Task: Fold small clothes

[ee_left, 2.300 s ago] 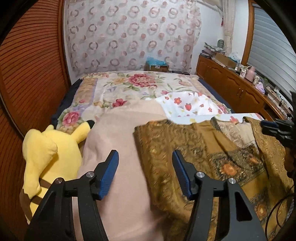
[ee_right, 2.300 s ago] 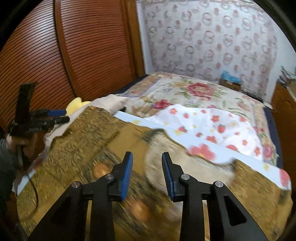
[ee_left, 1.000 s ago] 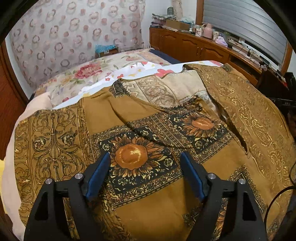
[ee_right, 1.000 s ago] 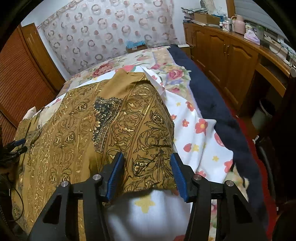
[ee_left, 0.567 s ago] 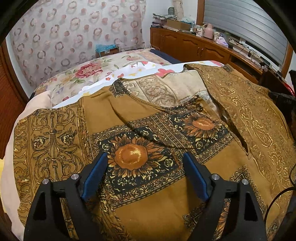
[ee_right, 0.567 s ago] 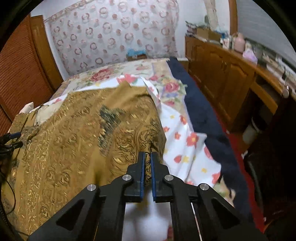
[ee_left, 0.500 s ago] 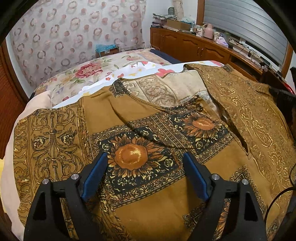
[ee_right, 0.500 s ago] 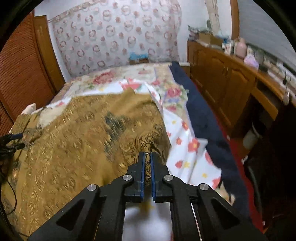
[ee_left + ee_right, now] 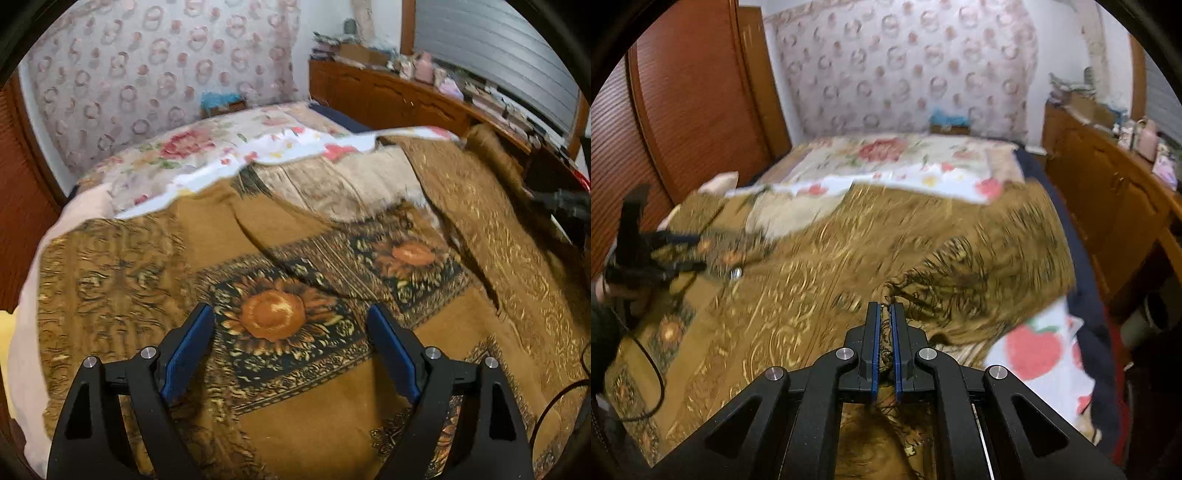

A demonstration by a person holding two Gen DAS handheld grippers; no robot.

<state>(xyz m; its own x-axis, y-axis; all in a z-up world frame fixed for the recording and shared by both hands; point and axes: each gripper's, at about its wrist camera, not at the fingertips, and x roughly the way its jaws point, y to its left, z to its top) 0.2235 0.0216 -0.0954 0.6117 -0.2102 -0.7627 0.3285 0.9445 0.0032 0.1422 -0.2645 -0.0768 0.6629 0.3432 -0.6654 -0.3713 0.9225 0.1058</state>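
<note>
Ochre sunflower-print garment [image 9: 295, 258] lies spread over the floral bedsheet [image 9: 229, 155]. Left gripper [image 9: 288, 332] hovers above its middle, jaws wide, empty. Right gripper [image 9: 883, 332] pinches the garment's edge between pressed-together jaws. Risk: thin hem slips out mid-fold, or the sheet drags along.

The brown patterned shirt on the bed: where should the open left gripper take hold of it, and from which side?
The shirt lies flat, so only an edge offers a grip. The left gripper would best take the outer edge of its left sleeve panel, coming in low from that side, mirroring the right gripper, shut on the opposite sleeve.
</note>
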